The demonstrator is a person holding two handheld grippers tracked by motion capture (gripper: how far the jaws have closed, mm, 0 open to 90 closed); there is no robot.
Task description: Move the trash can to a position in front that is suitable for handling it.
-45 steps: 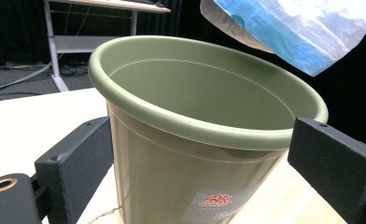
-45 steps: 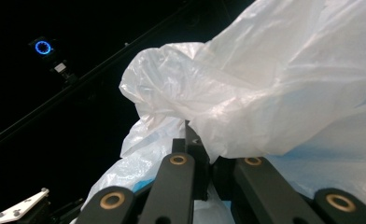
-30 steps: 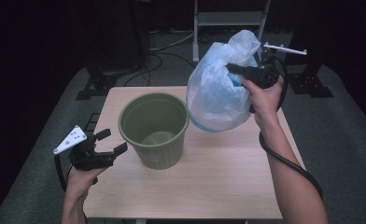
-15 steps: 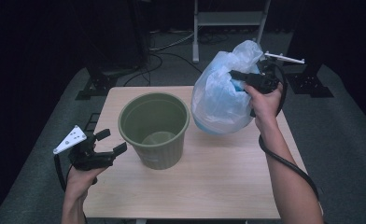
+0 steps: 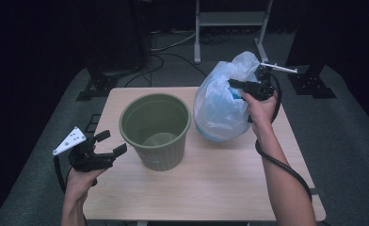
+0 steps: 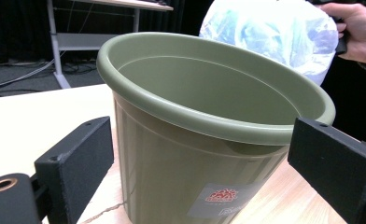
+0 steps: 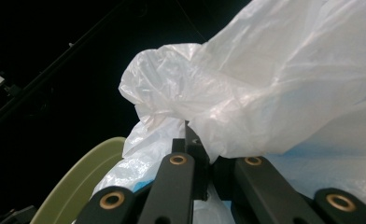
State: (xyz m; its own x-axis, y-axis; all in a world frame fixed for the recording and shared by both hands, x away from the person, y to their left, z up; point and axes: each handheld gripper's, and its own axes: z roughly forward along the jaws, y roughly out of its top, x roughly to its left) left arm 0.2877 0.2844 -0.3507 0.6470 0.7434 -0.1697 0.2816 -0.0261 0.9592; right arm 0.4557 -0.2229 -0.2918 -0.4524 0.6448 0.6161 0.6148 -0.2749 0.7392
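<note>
The right gripper (image 5: 239, 86) was clamped on a bunched fold near the top of a translucent white plastic bag (image 5: 220, 108), its jaws drawn together with film pinched between them, as the right gripper view showed close up (image 7: 204, 158). The bag hung below and ahead of that gripper, with its rounded bottom seemingly resting on or just above the wooden table (image 5: 211, 179), and something blue showed faintly through the film. It looked light and very soft, slack enough to sag and swing, and slippery where the film was smooth; the gathered neck seemed the sensible place to hold, since a pinch on the belly would likely slide or tear. Just beside the bag, on the side toward the other hand, stood a green plastic bin (image 5: 156, 129), upright and open, apparently empty; it read as stiff and light, liable to tip if the bag dragged over its rim. The left gripper (image 5: 106, 143) hovered with its jaws spread apart and nothing between them, the bin directly in front of it and close, its wall and label showing between the jaws in the left gripper view (image 6: 200, 121). Beyond both tools lay dark floor with cables (image 5: 173, 47) and a metal stand (image 5: 229, 23), well apart from the work.
</note>
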